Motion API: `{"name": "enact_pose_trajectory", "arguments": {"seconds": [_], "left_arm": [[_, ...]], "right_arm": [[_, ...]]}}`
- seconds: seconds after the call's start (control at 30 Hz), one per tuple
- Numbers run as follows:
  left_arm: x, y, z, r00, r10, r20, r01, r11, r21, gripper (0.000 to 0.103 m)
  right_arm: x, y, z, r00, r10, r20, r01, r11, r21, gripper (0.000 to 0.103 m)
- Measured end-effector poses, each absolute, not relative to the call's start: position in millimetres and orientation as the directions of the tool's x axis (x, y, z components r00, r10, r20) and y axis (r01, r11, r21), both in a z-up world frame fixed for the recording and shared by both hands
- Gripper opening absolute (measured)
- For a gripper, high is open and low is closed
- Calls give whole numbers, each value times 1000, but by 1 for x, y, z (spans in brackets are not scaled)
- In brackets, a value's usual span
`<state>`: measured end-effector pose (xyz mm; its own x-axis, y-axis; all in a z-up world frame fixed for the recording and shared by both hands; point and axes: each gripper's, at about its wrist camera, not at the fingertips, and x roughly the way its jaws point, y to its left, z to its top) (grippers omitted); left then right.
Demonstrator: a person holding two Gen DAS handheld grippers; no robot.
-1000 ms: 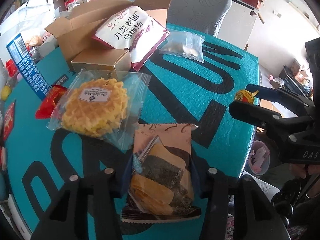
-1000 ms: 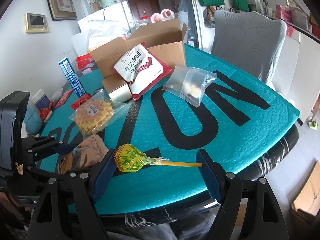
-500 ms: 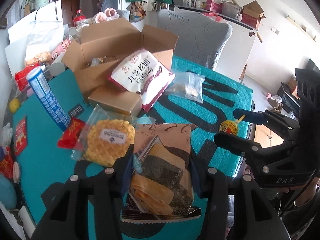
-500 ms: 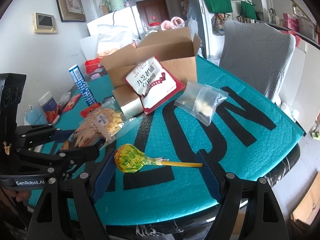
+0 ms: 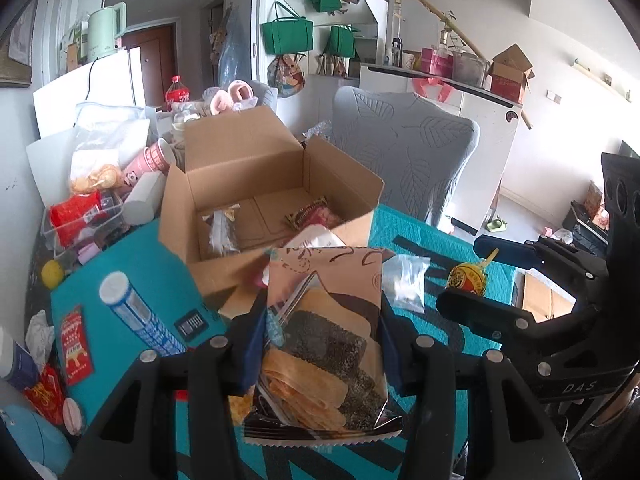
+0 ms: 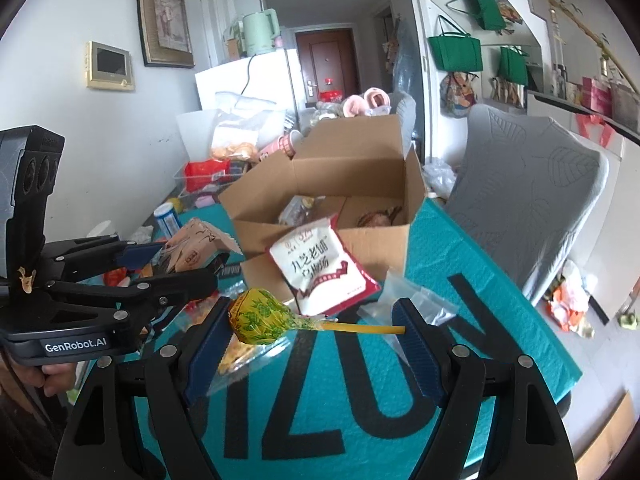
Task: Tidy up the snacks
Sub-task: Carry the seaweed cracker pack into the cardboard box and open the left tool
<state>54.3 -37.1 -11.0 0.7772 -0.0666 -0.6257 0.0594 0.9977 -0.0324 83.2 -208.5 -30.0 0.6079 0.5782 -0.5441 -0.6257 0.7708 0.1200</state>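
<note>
The left gripper (image 5: 320, 344) clamps a brown snack packet (image 5: 324, 344), held up just this side of the open cardboard box (image 5: 256, 184). Right of the box, the right gripper (image 5: 480, 276) grips a yellow lollipop (image 5: 467, 277).

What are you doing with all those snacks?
A person is tidying snacks with a hand-held gripper in each hand. The left hand-held gripper is clamped on a brown snack packet. The right hand-held gripper holds a yellow lollipop end to end. Both are up off the teal table, in front of the open cardboard box, which already has a few packets inside.
</note>
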Motion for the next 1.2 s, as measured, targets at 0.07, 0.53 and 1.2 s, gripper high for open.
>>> {"name": "enact_pose_trajectory", "arguments": {"seconds": [0.07, 0.53, 1.2], "left_arm": [[64, -33, -1, 794, -46, -606, 43, 999, -19, 48], [154, 2, 36, 862, 73, -502, -93, 996, -15, 48], [259, 51, -33, 734, 176, -656, -224, 974, 11, 48]], "right_arm": [[92, -205, -19, 623, 579, -527, -627, 772, 107, 80], [174, -166, 28, 705, 558, -438, -621, 784, 0, 80], [283, -118, -36, 653, 516, -555, -602, 798, 33, 81]]}}
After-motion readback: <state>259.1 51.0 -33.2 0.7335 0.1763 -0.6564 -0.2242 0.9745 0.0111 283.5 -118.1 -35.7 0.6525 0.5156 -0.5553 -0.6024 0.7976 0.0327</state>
